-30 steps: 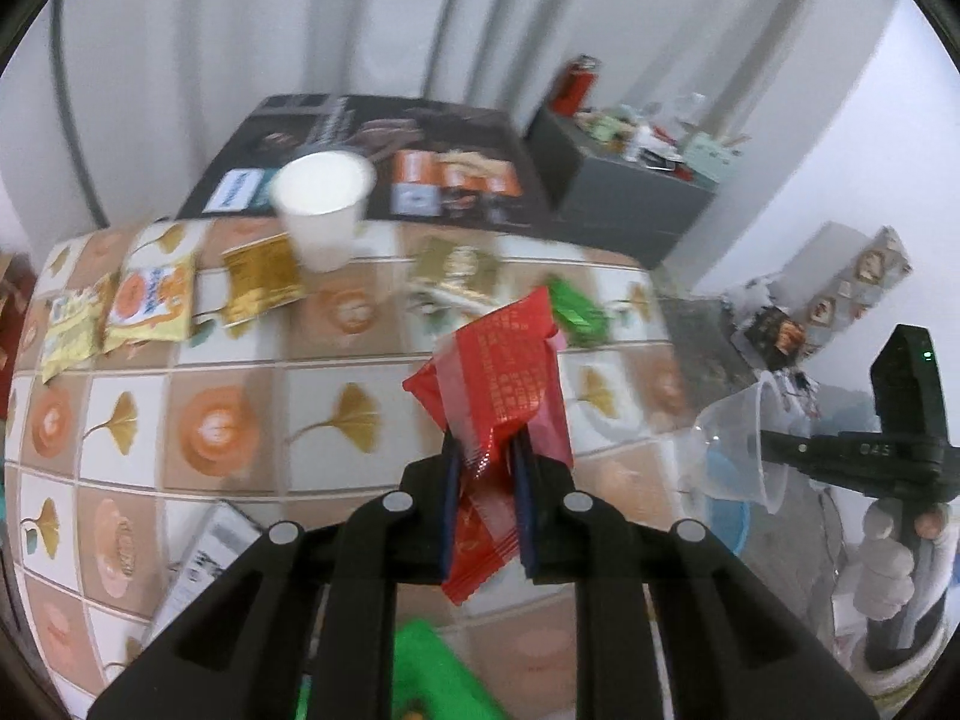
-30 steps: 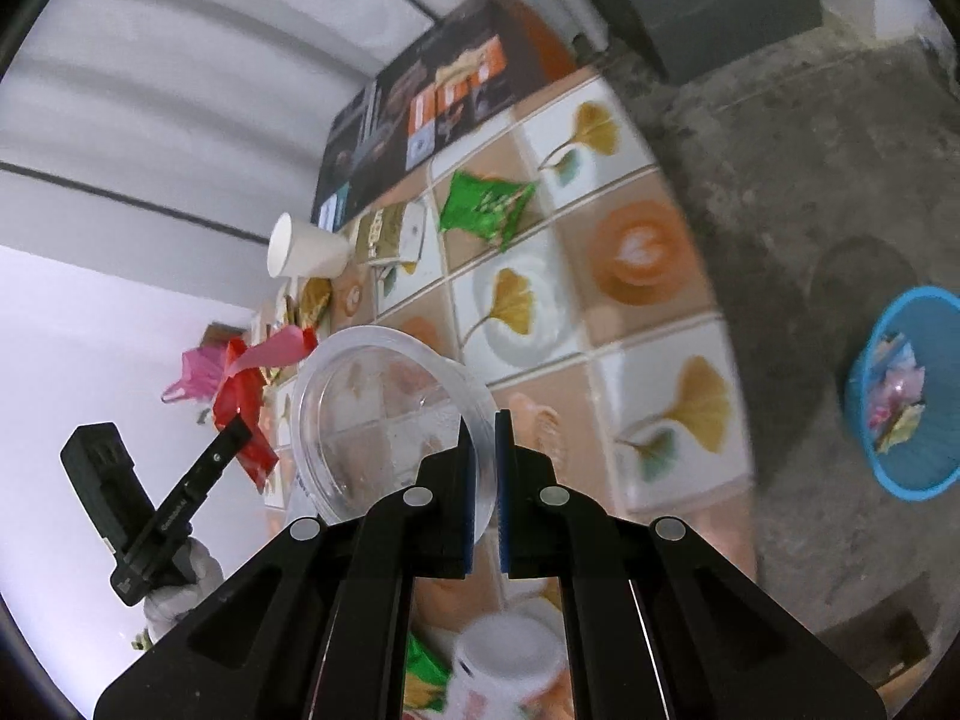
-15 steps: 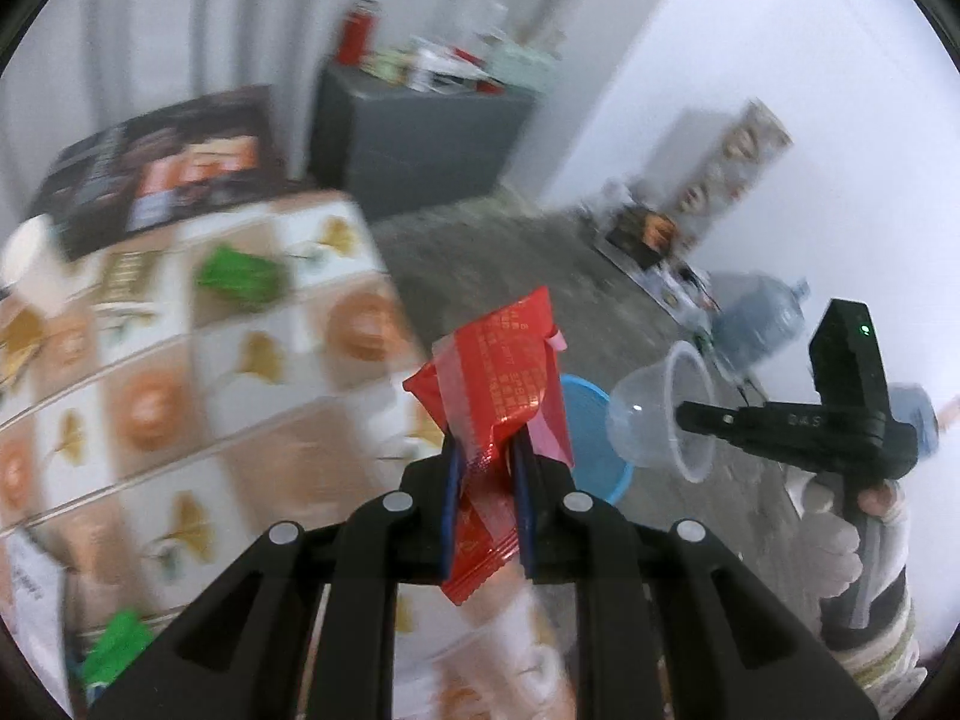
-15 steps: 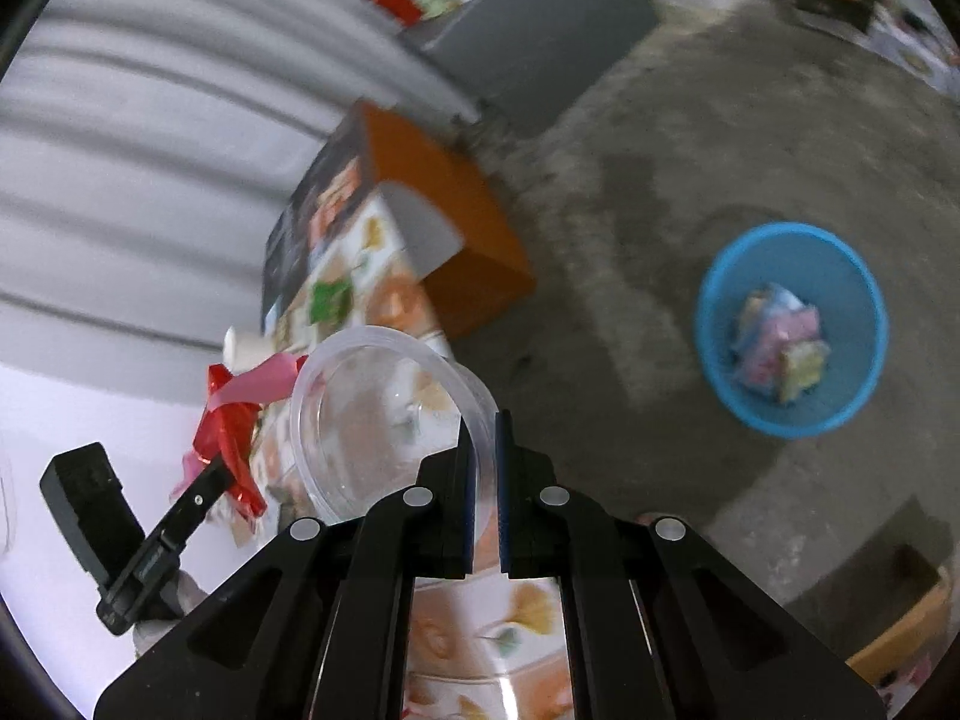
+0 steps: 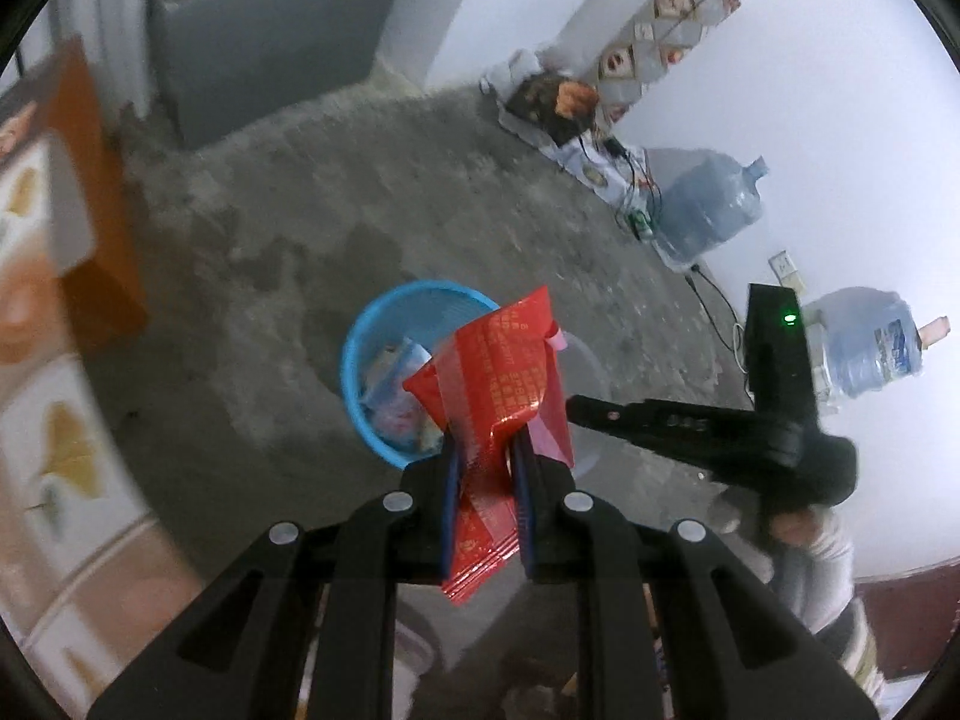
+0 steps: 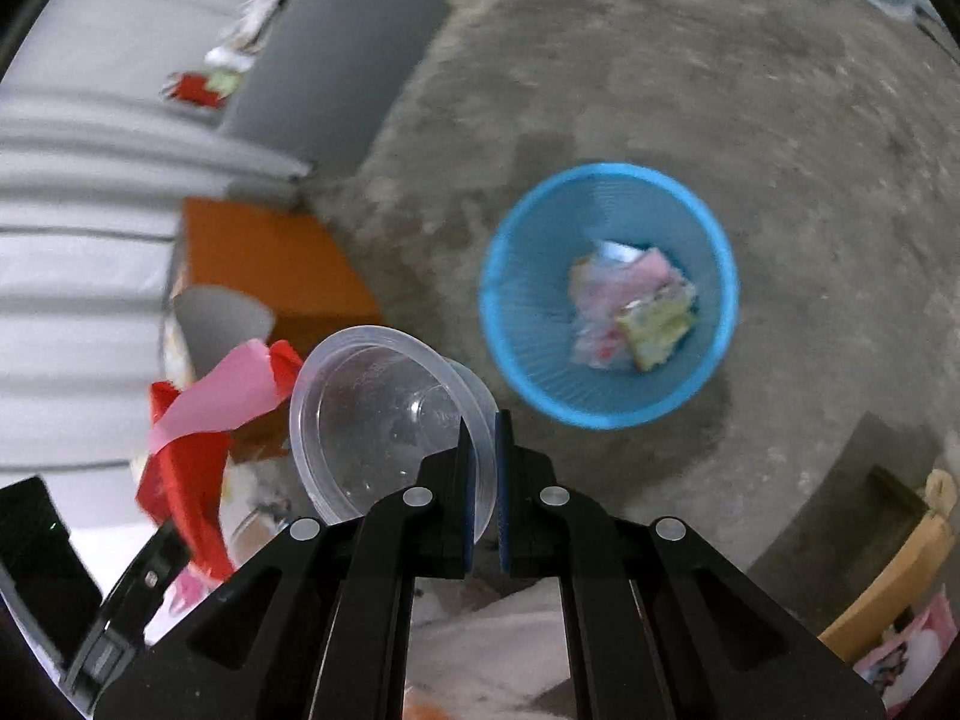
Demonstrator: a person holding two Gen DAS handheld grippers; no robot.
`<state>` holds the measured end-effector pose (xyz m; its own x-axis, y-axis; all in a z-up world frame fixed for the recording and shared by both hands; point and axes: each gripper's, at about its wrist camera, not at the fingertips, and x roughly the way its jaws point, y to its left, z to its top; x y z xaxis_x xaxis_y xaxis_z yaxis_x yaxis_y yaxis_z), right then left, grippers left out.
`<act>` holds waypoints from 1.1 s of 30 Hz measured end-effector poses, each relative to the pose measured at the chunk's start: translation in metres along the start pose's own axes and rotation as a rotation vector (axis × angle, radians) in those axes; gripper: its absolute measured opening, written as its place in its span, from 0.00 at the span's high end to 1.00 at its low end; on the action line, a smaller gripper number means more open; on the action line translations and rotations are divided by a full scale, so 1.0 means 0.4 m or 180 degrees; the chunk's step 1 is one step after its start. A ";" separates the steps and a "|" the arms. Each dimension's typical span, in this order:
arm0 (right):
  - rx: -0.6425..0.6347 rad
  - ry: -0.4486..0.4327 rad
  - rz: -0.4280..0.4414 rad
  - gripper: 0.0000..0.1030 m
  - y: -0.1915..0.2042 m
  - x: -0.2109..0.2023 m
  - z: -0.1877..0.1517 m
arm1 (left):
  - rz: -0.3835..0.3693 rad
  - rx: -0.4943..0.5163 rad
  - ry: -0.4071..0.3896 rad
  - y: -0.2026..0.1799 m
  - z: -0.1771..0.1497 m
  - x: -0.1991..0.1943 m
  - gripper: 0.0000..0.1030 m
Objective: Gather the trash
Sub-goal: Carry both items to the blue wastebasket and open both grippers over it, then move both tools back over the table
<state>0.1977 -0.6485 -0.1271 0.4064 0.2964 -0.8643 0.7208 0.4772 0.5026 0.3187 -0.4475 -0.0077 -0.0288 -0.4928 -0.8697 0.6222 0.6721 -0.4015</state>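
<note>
Left gripper [image 5: 485, 465]: fingers clamped on a red foil wrapper [image 5: 495, 396], glossy, crinkled, printed with fine gold marks, pale pink on its reverse.
Wrapper position: upright between the fingers, hanging over the near rim of the basket.
Right gripper [image 6: 483, 450]: fingers pinched tight on the thin rim of a clear plastic cup [image 6: 384, 414], round, ribbed lip, tipped sideways with its mouth towards the camera.
Basket [image 6: 522, 324]: round, bright blue, finely slatted plastic, standing on the floor [image 6: 690, 90]; crumpled pastel wrappers inside, probably snack packets, blurred.
Floor: rough grey concrete, mottled with dark stains.
Tabletop [image 5: 42, 360]: tiled print with yellow ginkgo leaves, at the left edge.
</note>
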 end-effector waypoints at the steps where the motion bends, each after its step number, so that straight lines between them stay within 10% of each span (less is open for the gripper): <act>1: 0.0059 0.0003 -0.0036 0.93 -0.019 0.014 0.014 | -0.0021 -0.0019 0.0028 -0.005 0.009 0.029 0.85; 3: 0.0211 0.0004 -0.0087 0.87 -0.061 0.051 0.040 | -0.0095 -0.0064 0.0078 -0.018 0.025 0.089 0.83; 7: 0.0488 -0.0123 -0.0159 0.52 -0.151 0.112 0.085 | -0.0099 -0.0398 0.0134 -0.007 0.051 0.195 0.49; 15: 0.0566 -0.0308 -0.0253 0.52 -0.217 0.119 0.063 | -0.0135 -0.0327 0.0101 -0.005 0.034 0.189 0.49; 29: -0.0307 -0.0979 0.0026 0.32 -0.114 -0.147 -0.160 | -0.0813 -0.0784 -0.0636 0.025 -0.172 -0.209 0.41; 33: -0.0633 -0.1189 0.0011 0.22 -0.061 -0.218 -0.270 | -0.0662 -0.0624 -0.0920 0.033 -0.308 -0.354 0.35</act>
<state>0.0840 -0.5969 -0.0618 0.6106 -0.0046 -0.7920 0.6116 0.6380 0.4678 0.2347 -0.3010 0.0747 0.1001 -0.7457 -0.6587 0.4646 0.6205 -0.6318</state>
